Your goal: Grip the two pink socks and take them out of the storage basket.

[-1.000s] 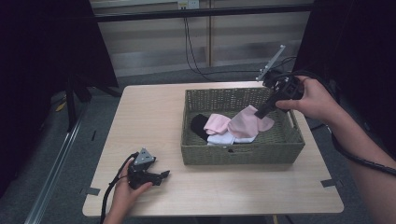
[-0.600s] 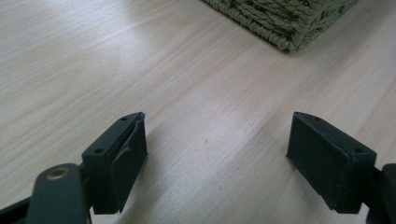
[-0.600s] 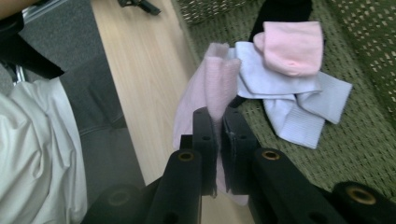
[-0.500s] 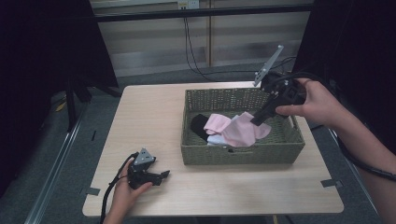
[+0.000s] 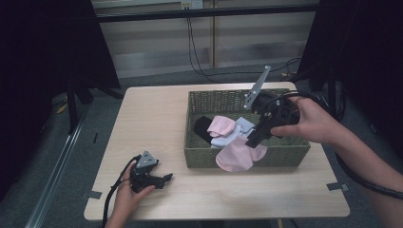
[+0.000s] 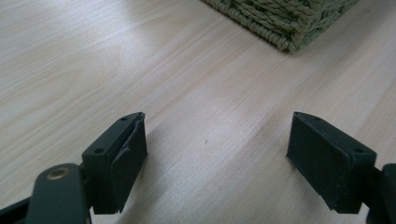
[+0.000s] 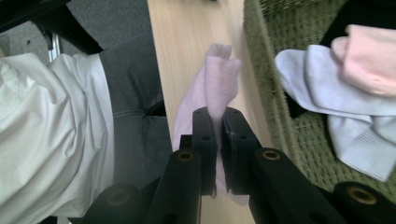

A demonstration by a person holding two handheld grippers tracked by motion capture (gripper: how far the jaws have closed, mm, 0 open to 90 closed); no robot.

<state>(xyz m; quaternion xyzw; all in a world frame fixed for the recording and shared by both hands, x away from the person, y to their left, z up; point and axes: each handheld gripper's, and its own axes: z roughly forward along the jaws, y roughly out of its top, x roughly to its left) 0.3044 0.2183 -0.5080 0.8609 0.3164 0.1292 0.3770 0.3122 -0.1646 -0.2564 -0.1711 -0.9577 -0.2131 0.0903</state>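
Over the near wall of the woven basket [image 5: 204, 156], the right tool [image 5: 253, 141] pinches a pale pink sock [image 5: 237, 156] between its two black jaws, which stand almost together with only the thin cloth between them. The sock hangs limp and soft, its lower part draped outside the basket's front wall and above the surface [image 5: 152, 118]. In the right gripper view the same sock [image 7: 219, 79] shows a fuzzy, finely knitted face and a folded, rounded end that rises past the jaws; its lower part is hidden behind the tool's black body.

The basket is rectangular, made of coarse greenish plaited fibre with a thick braided rim. Inside it lie a peach-pink sock [image 5: 222, 126], a white sock [image 5: 233, 135] with a ribbed cuff, and a black sock [image 5: 203, 128] that is mostly buried under the others, so its shape is hard to make out.

The surface is pale wood with a straight, fine grain and rounded corners. At its near left corner the left tool [image 5: 164, 178] rests on the wood in the person's hand, its jaws spread wide with nothing between them; the left gripper view shows those blocky black jaws low over the grain, with a corner of the basket [image 6: 285, 18] cut off by the top edge.
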